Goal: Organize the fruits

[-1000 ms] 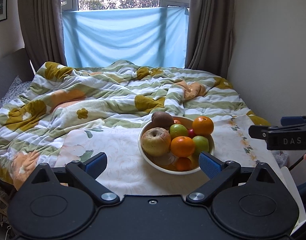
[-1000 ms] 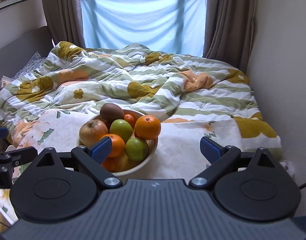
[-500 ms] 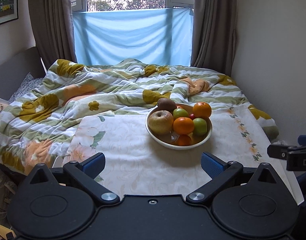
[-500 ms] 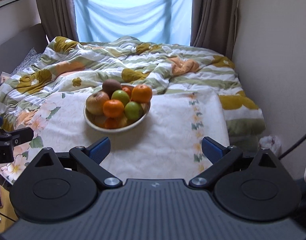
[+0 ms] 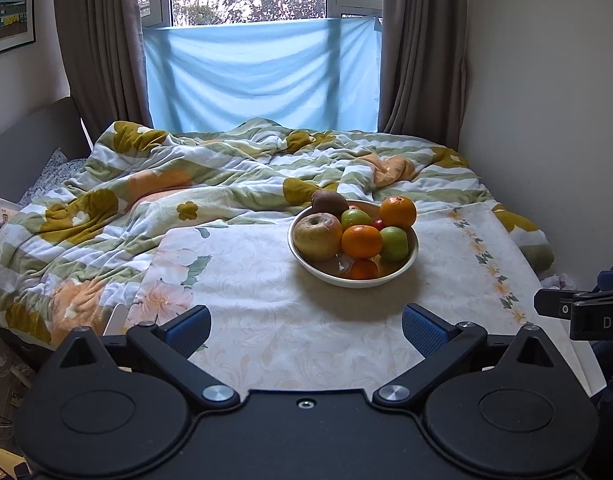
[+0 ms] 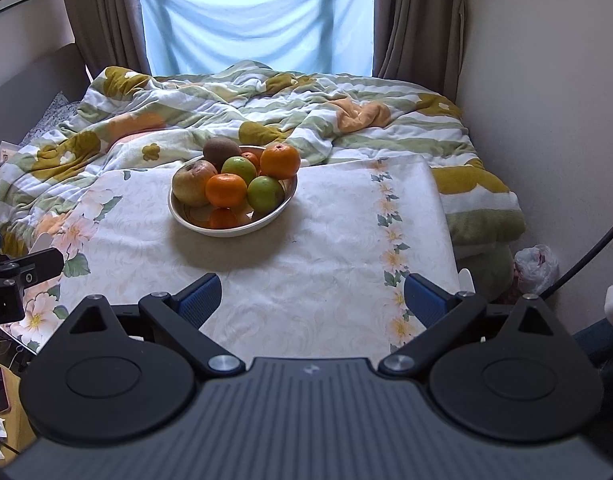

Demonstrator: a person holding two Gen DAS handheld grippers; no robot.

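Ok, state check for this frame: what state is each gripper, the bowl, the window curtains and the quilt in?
Left gripper: open, holding nothing.
Right gripper: open, holding nothing.
Bowl: upright, piled with fruit.
Curtains: drawn apart.
Quilt: rumpled, spread over the bed.

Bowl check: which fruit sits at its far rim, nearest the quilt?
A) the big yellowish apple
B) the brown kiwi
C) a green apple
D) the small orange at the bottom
B: the kiwi perches on the bowl's far edge, beside the quilt.
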